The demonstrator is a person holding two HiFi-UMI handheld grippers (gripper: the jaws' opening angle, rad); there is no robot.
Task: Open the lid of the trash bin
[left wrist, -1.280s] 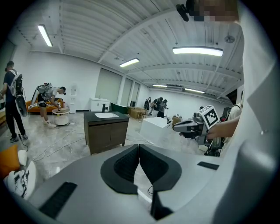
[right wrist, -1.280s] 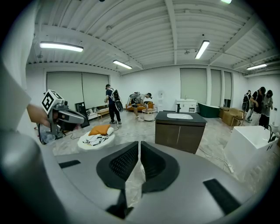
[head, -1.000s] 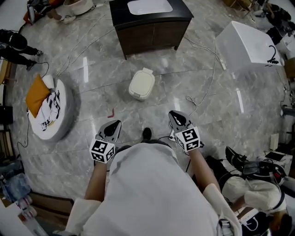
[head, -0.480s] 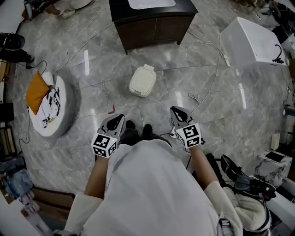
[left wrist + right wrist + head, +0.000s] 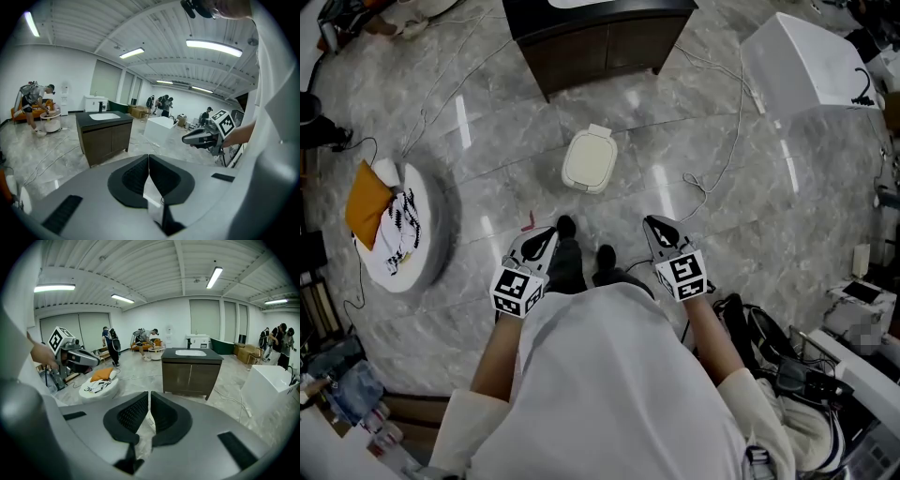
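Now I step nearer the bin [image 5: 589,159], lid still down; my left gripper [image 5: 545,235] and right gripper [image 5: 655,229] are pinched together, empty.

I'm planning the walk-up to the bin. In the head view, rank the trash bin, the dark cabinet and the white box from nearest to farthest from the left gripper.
1. trash bin: just ahead of the left gripper, slightly to its right.
2. dark cabinet: beyond the bin, at top centre.
3. white box: far off at the upper right.
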